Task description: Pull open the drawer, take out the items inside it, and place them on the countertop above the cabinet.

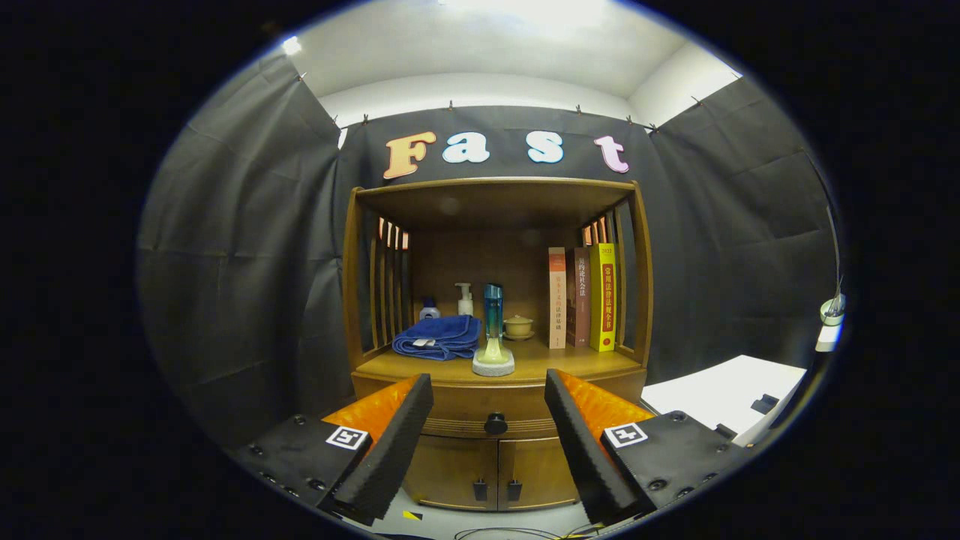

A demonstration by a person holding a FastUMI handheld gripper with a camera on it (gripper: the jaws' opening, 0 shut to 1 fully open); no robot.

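Wooden cabinet (390,300) dead ahead, drawer (491,409) shut. Gripper (489,405) spread wide, empty; round knob (495,424) sits between the fingers, beyond them. Knob looks small, rigid, likely slick: pinch it squarely, pull straight back. Drawer probably light.

Drawer (491,411) shut, contents hidden; small bottle (429,308) half-hidden behind towel (439,336)

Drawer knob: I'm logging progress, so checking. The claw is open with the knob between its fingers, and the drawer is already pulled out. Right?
Not quite. In the gripper view the drawer is shut, flush with the cabinet front. The rest holds: the claw is open, and the drawer knob sits between its fingers, untouched.
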